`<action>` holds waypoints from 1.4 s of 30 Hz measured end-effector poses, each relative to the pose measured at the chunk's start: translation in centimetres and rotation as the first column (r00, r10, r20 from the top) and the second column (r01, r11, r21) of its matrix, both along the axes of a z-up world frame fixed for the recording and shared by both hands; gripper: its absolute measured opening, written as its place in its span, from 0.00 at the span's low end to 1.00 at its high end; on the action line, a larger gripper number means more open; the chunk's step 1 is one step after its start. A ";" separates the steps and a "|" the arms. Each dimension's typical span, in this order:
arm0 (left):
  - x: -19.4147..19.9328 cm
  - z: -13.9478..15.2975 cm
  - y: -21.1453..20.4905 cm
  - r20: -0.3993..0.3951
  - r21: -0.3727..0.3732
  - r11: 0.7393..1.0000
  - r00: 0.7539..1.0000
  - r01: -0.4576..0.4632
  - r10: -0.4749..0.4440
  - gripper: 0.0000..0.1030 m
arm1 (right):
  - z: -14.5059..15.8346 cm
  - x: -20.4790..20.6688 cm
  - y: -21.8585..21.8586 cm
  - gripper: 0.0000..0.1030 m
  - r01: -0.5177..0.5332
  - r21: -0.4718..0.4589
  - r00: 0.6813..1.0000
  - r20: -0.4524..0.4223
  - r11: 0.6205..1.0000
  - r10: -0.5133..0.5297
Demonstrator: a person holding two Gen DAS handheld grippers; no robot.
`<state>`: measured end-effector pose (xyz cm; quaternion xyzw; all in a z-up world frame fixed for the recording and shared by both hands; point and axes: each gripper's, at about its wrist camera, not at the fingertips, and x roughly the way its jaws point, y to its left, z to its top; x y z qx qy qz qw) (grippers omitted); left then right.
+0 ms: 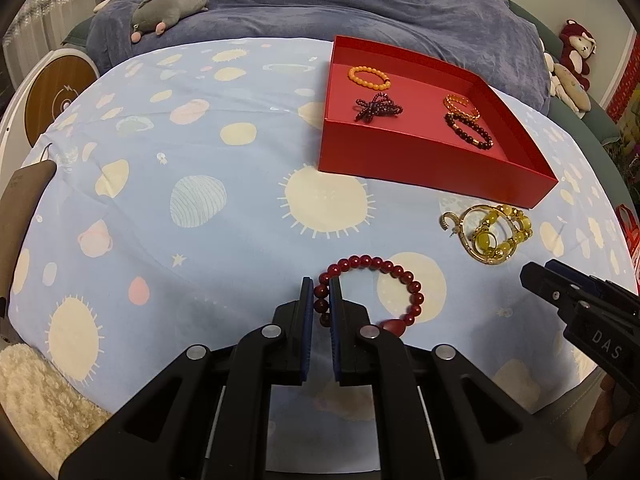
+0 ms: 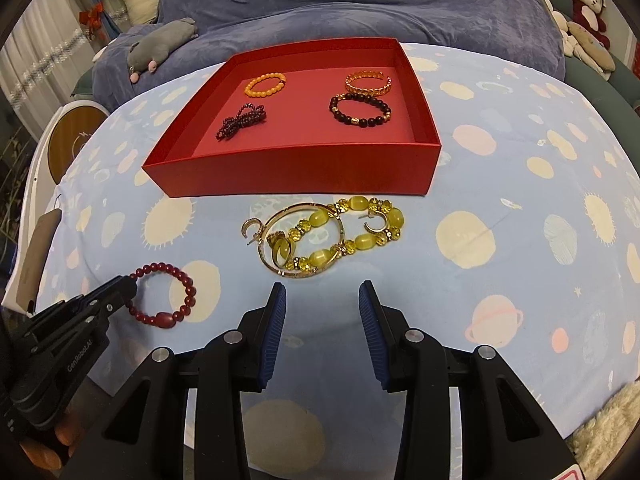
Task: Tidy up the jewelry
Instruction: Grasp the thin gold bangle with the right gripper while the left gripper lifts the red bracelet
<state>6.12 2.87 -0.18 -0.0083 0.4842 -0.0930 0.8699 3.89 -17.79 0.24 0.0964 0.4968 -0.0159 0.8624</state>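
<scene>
One red bead bracelet (image 1: 372, 292) is pinched by our left tool (image 1: 321, 304); the right tool (image 2: 322, 312) is spread. Beads could slip out.

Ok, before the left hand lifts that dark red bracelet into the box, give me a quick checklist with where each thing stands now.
1. Left gripper jaws closed on the red bracelet: ok, beads sit between them.
2. Grip firm enough to lift: cannot tell.
3. Red box open with free floor space: ok, the middle and front are bare.
4. Right gripper out of the way: ok, open and holding nothing, facing the yellow bracelet.
5. Red bracelet free of the other loose jewelry: ok, it lies apart from the gold bangle pile.
</scene>
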 end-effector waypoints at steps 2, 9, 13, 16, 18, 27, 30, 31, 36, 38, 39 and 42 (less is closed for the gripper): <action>0.1 0.0 0.0 -0.002 -0.008 1.000 1.000 0.000 0.000 0.07 | 0.1 0.6 0.1 0.37 -0.008 0.009 1.000 0.005 1.000 0.008; 0.6 -0.5 0.0 -0.018 -0.009 1.000 1.000 0.005 -0.006 0.07 | -0.1 2.5 0.0 0.37 0.002 0.005 1.000 0.009 1.000 -0.002; 0.6 -0.9 0.0 -0.030 -0.009 1.000 1.000 0.005 -0.005 0.07 | -0.4 3.5 -1.2 0.37 0.032 0.001 0.999 0.002 0.999 -0.032; 0.7 -1.1 -0.1 -0.034 -0.012 1.000 0.999 0.005 -0.005 0.07 | -0.6 4.3 -1.6 0.34 0.031 -0.009 1.000 -0.001 0.999 -0.031; 0.7 -1.2 -0.1 -0.034 -0.014 1.000 0.999 0.007 -0.008 0.07 | -0.9 4.9 -1.7 0.31 0.025 -0.017 1.000 -0.011 1.000 -0.025; 0.9 -1.3 -0.4 -0.035 -0.021 1.000 0.999 0.010 -0.011 0.07 | -2.3 5.6 -1.5 0.06 0.002 -0.009 0.999 -0.045 1.000 -0.002; 0.9 -1.2 -0.4 -0.039 -0.024 1.000 0.999 0.007 -0.008 0.07 | -1.9 5.2 -1.6 0.05 0.001 0.007 1.000 -0.031 1.000 -0.001; 0.9 -1.1 -0.4 -0.040 -0.024 1.000 0.999 0.007 -0.008 0.07 | -1.6 5.0 -1.6 0.05 0.002 0.010 1.000 -0.021 1.000 -0.002; 0.8 -0.7 -0.5 -0.027 -0.026 1.000 1.000 0.011 -0.012 0.07 | 0.2 3.9 -1.4 0.05 0.000 0.045 1.000 0.020 0.999 -0.001; 0.6 -0.4 -0.6 -0.020 -0.030 0.999 1.000 0.012 -0.013 0.07 | 1.0 3.2 -1.2 0.05 -0.003 0.061 0.999 0.037 0.998 0.001; 0.5 -0.2 -0.6 -0.017 -0.033 0.999 1.000 0.012 -0.013 0.07 | 1.4 2.9 -1.1 0.05 -0.007 0.067 0.999 0.043 0.998 0.004; 0.2 0.4 -0.6 -0.007 -0.041 0.999 1.000 0.015 -0.015 0.07 | 2.3 1.6 -0.6 0.04 -0.022 0.083 0.998 0.058 0.996 0.017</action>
